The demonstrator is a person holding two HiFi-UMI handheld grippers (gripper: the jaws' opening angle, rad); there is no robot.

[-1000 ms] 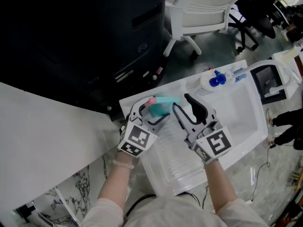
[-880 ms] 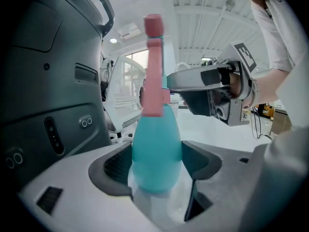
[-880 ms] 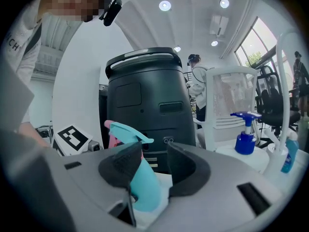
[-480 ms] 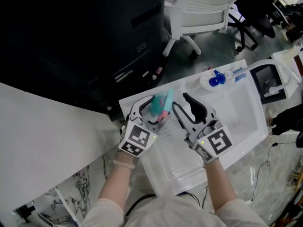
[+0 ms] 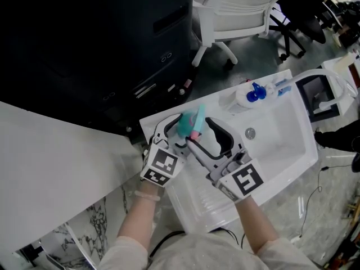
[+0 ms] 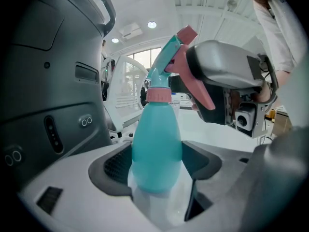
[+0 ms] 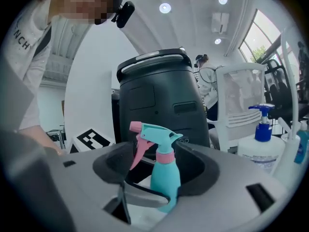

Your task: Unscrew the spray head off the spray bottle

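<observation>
Nearest the camera, the left tool (image 5: 180,129) is clamped on the belly of the teal plastic spray bottle (image 6: 157,149). It holds the bottle upright and up off the white moulded sink basin (image 5: 281,145), not standing on it. The right tool (image 5: 199,134) has just been opening its jaws, and they're spread around the top of the bottle. The teal spray head with the pink trigger (image 7: 155,133) sits between them, but neither pad presses on it (so nothing is actually turning the head right at this moment). My read is that this is a re-grip between turns, and I can't tell how loose the thread is. To do this step well, I'd bring the right tool's pads onto the pink collar (image 7: 165,157) just under the head, or square across the head's body. I'd avoid the trigger, which would probably flex and slip. Keep the left grip firm so the bottle doesn't spin along, twist about the bottle's own axis, and don't lever sideways. Further back, by the basin's rim, a white pump bottle with a blue pump (image 5: 247,97) stands well apart. Behind that is a big dark grey cabinet (image 5: 112,44), and neither is in the way.
</observation>
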